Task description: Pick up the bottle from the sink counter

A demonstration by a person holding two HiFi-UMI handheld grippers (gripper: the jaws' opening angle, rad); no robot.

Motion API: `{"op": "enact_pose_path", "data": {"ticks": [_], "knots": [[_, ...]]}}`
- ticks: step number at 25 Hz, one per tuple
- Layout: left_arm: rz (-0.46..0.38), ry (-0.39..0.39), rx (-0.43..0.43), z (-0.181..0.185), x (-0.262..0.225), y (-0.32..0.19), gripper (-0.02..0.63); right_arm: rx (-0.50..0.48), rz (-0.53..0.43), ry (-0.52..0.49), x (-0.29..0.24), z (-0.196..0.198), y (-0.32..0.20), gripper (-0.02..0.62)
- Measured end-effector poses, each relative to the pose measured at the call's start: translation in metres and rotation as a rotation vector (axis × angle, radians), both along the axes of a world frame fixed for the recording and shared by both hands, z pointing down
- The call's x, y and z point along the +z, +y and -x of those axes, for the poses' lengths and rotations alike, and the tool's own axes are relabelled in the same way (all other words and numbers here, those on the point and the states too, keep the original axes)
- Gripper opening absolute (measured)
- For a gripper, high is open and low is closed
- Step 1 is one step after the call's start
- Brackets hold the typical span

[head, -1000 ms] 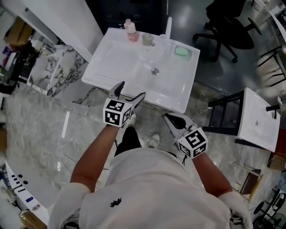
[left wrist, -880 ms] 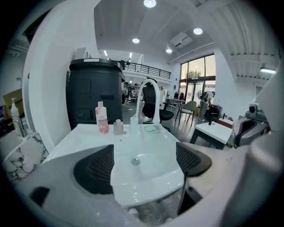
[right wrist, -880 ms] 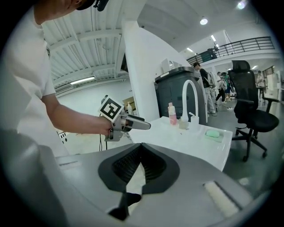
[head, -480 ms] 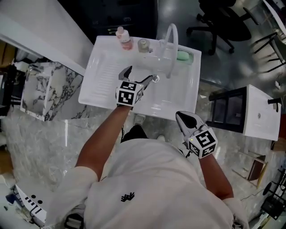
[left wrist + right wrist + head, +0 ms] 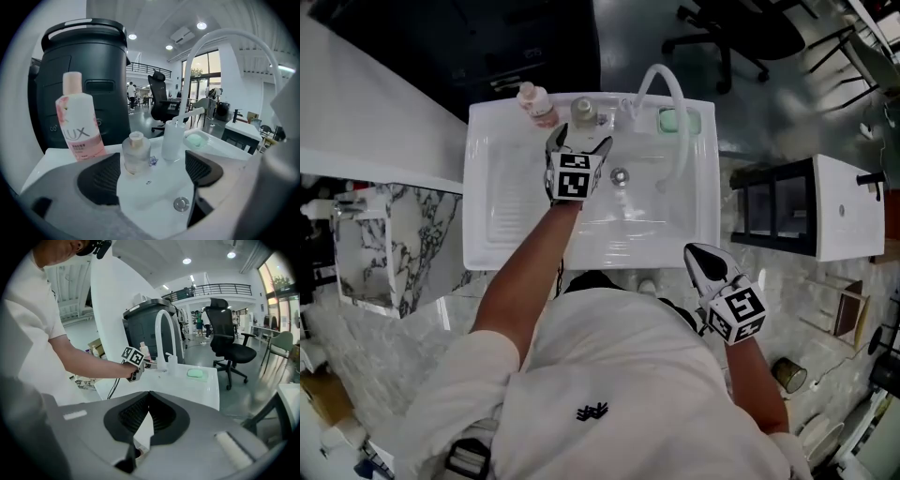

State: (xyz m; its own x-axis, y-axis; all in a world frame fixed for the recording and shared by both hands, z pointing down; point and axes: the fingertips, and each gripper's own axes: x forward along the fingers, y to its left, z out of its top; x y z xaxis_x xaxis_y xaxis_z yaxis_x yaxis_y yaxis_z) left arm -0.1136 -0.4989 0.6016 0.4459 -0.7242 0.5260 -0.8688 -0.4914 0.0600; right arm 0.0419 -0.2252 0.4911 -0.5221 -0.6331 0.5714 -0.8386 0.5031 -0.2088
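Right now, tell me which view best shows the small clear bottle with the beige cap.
The left gripper view: the small clear bottle stands close and whole, framed by the left gripper's open fingers. The head view shows only its top from above, just beyond that gripper. In the right gripper view it cannot be made out.

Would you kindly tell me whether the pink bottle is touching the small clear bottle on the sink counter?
Apart: the left gripper view shows a plain gap between the pink bottle and the small clear bottle.
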Motion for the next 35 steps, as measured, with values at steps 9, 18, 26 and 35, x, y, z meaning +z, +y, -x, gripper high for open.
{"op": "enact_pose_path", "data": {"ticks": [9, 18, 26, 35], "knots": [[0.008, 0.022, -0.021, -0.004, 0.035, -0.053, 0.431, 0.14, 0.073, 0.036, 0.01, -0.008, -0.003, 0.014], [-0.001, 0.038, -0.033, -0.011, 0.053, -0.083, 0.425, 0.21, 0.124, 0.063, 0.015, -0.018, -0.001, 0.014], [-0.014, 0.012, -0.049, -0.014, 0.062, -0.098, 0.383, 0.223, 0.156, 0.077, 0.021, -0.023, 0.0, 0.014], [-0.028, -0.018, -0.032, -0.013, 0.061, -0.095, 0.341, 0.213, 0.153, 0.068, 0.023, -0.02, 0.002, 0.014]]}}
